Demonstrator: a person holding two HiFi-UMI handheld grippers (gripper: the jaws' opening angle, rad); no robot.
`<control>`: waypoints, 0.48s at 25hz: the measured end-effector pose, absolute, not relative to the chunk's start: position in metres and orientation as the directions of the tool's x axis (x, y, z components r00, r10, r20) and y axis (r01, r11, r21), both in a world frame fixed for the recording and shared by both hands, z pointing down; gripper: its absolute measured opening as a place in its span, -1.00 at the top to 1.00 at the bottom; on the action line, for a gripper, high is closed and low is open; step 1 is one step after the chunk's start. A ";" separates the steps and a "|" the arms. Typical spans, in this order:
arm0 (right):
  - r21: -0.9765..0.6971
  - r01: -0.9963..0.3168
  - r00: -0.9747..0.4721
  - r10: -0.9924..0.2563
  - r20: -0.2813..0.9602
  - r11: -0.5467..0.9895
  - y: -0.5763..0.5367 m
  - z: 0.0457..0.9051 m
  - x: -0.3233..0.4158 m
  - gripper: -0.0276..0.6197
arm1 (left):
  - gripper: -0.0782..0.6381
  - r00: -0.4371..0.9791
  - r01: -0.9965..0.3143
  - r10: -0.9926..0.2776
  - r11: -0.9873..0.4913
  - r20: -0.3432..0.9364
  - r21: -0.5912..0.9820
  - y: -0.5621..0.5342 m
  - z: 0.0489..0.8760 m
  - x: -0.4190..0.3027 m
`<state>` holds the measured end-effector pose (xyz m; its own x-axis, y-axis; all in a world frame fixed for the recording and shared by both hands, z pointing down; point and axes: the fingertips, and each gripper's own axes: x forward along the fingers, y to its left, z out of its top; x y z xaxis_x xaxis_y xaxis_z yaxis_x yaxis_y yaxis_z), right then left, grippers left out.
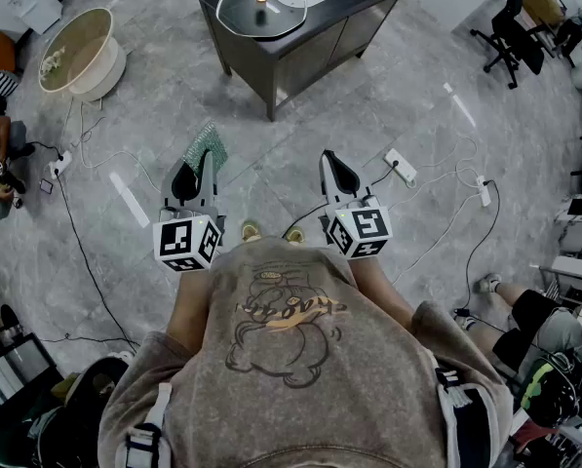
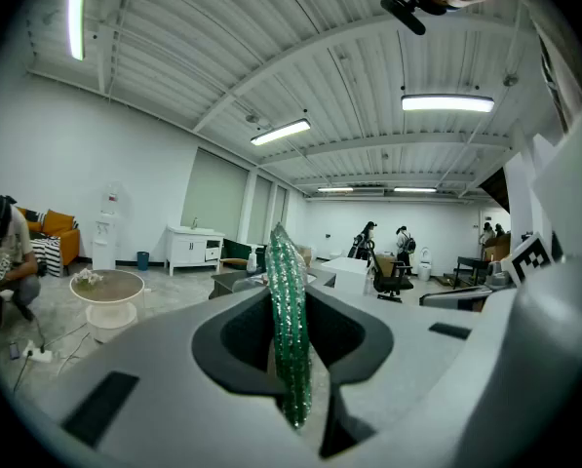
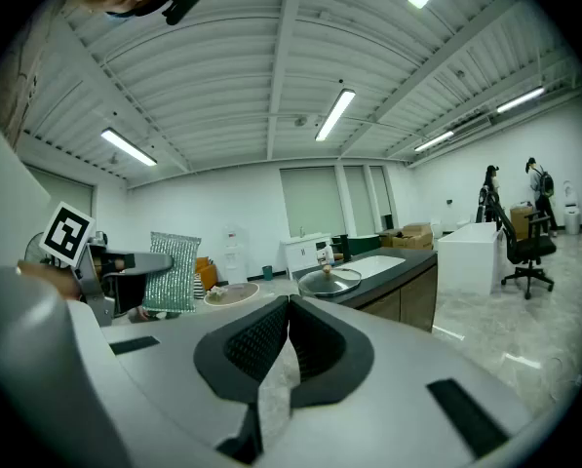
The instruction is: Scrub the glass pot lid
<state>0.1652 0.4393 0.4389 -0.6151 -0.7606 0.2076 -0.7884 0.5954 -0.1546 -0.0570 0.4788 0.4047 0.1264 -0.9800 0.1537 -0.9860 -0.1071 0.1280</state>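
Resting flat: glass pot lid [image 1: 261,13], orange-knobbed

readable text: none | labels, brands: none | numbers, signs: none in any view

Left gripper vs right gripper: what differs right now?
The left gripper is shut on a green scrub pad; the right gripper is shut on nothing. The pad sticks out beyond the left fingers; the right fingers meet bare. Both face the glass pot lid, well short of it.
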 end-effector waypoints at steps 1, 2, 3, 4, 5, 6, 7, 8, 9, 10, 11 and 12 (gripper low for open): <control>-0.155 -0.789 -0.614 -0.763 0.205 0.594 0.438 0.439 0.161 0.83 | 0.55 0.127 -0.986 -0.980 -0.107 0.155 0.131 0.477 0.406 -0.062; -0.157 -0.791 -0.612 -0.765 0.201 0.592 0.436 0.440 0.157 0.83 | 0.55 0.128 -0.985 -0.979 -0.108 0.156 0.133 0.476 0.407 -0.067; -0.161 -0.792 -0.610 -0.767 0.198 0.589 0.435 0.440 0.154 0.83 | 0.55 0.131 -0.985 -0.979 -0.110 0.157 0.134 0.475 0.408 -0.071; -0.167 -0.794 -0.608 -0.770 0.194 0.585 0.435 0.441 0.151 0.83 | 0.55 0.135 -0.984 -0.978 -0.114 0.158 0.135 0.475 0.410 -0.075; -0.172 -0.797 -0.604 -0.773 0.192 0.579 0.435 0.442 0.147 0.83 | 0.55 0.139 -0.984 -0.978 -0.118 0.158 0.135 0.475 0.411 -0.079; -0.174 -0.801 -0.599 -0.778 0.192 0.573 0.435 0.443 0.144 0.83 | 0.55 0.144 -0.983 -0.977 -0.122 0.158 0.137 0.475 0.413 -0.084; -0.170 -0.806 -0.592 -0.782 0.195 0.567 0.435 0.444 0.140 0.83 | 0.55 0.149 -0.982 -0.976 -0.128 0.158 0.139 0.475 0.415 -0.089; -0.163 -0.812 -0.583 -0.788 0.200 0.560 0.435 0.446 0.137 0.83 | 0.55 0.157 -0.981 -0.975 -0.134 0.158 0.142 0.474 0.416 -0.094; -0.155 -0.819 -0.574 -0.793 0.205 0.553 0.435 0.448 0.133 0.83 | 0.55 0.165 -0.979 -0.973 -0.142 0.159 0.146 0.473 0.418 -0.099; -0.147 -0.825 -0.565 -0.798 0.211 0.546 0.436 0.451 0.130 0.83 | 0.55 0.173 -0.977 -0.971 -0.149 0.162 0.151 0.473 0.421 -0.104; -0.142 -0.830 -0.558 -0.802 0.214 0.540 0.438 0.453 0.128 0.83 | 0.55 0.181 -0.975 -0.969 -0.155 0.166 0.156 0.474 0.424 -0.109; -0.139 -0.834 -0.552 -0.806 0.214 0.534 0.439 0.456 0.125 0.83 | 0.55 0.187 -0.974 -0.968 -0.161 0.168 0.158 0.473 0.426 -0.114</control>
